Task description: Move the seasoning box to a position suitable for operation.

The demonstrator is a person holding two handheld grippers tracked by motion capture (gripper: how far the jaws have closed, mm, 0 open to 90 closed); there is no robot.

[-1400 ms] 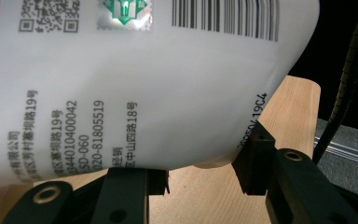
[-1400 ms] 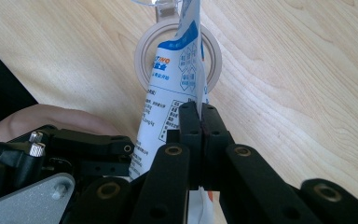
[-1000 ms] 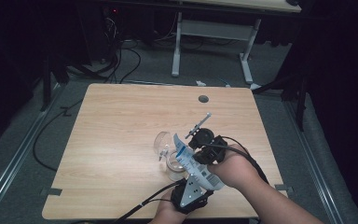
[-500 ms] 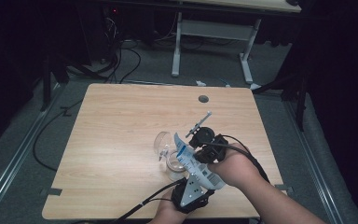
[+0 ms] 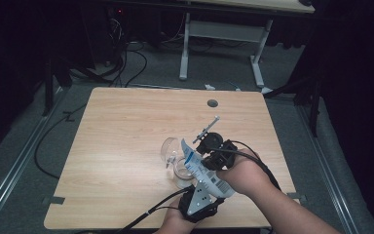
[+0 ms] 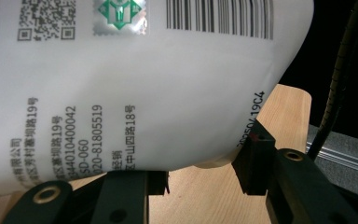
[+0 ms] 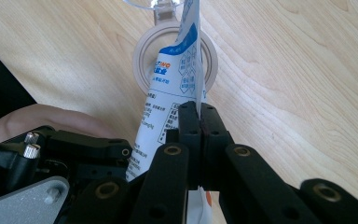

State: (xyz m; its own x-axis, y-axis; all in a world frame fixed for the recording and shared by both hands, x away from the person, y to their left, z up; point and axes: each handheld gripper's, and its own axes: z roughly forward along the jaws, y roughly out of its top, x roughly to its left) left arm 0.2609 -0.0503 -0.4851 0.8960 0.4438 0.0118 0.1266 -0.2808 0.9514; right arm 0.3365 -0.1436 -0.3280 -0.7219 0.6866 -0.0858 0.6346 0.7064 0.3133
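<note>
**Pouch held over the open cup, pouring not yet visible**

A white pouch (image 5: 202, 168) with blue print and a barcode is held by both grippers above the near right part of the wooden table (image 5: 126, 146). The left gripper (image 6: 200, 179) has its jaws partly closed around the wide lower body of the pouch, one jaw on each side, and they seem to press on it. The right gripper (image 7: 199, 135) has its jaws fully closed on the thin flat edge of the pouch, pinching it near the upper end.

Directly under the upper end of the pouch stands a small round cup (image 7: 142, 56) on the table, and its clear lid (image 5: 169, 146) is flipped open to the far side. So the opening of the cup is done, and the pouch is already brought over it and tilted toward it.

What is left, in my judgement, is to let the content go into the cup. I cannot tell whether the pouch is already torn open, because its tip is too small in the high view and no content is seen falling.
</note>
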